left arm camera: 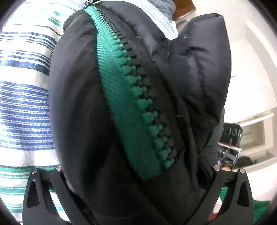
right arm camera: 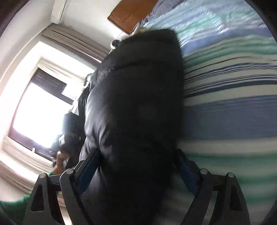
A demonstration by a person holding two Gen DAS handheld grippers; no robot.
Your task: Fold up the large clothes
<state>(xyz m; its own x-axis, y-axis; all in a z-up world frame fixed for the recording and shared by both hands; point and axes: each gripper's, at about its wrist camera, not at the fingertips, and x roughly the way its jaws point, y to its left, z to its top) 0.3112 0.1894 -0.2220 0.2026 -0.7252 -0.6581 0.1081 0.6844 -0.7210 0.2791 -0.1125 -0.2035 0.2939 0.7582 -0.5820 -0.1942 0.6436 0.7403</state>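
A black puffer jacket (left arm camera: pixel 199 69) with a green and black zipper (left arm camera: pixel 135 103) fills the left wrist view. My left gripper (left arm camera: pixel 136 187) is shut on a thick bunch of the jacket by the zipper's lower end, and the cloth hides the fingertips. In the right wrist view the same black jacket (right arm camera: pixel 135 112) hangs in front of the camera, blurred. My right gripper (right arm camera: pixel 136 166) is shut on a fold of the jacket, with its blue-padded fingers (right arm camera: pixel 90 162) pressed against the cloth on both sides.
A bed with a white, blue and green striped cover (left arm camera: pixel 24 97) lies under and beside the jacket; it also shows in the right wrist view (right arm camera: pixel 233 107). A wooden headboard (right arm camera: pixel 128 13) stands at its far end. A bright window with curtains (right arm camera: pixel 41 107) is on the left.
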